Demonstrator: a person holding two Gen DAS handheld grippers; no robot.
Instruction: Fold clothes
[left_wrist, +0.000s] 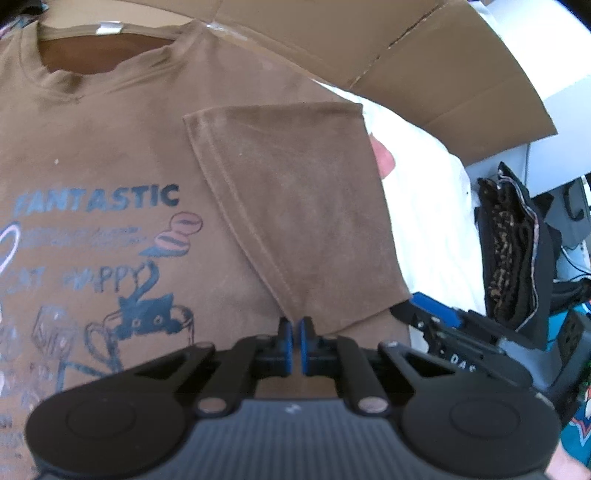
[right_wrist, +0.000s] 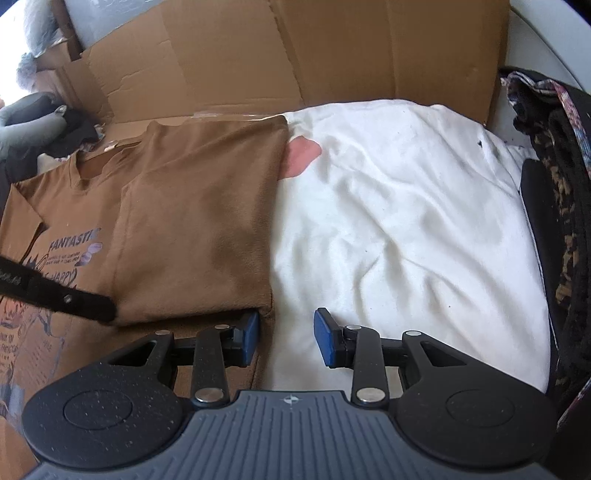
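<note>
Left tongs (left_wrist: 296, 338) pinch the folded-in sleeve (left_wrist: 295, 218) of the brown T-shirt (left_wrist: 122, 140); right tongs (right_wrist: 285, 338) stand spread at its edge over the white sheet (right_wrist: 406, 221).

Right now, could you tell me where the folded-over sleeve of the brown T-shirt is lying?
The sleeve lies flat across the brown T-shirt's chest, right of the "FANTASTIC" print. Its lower corner is at the closed left claw, and white bedding lies beyond the shirt's right edge.
</note>
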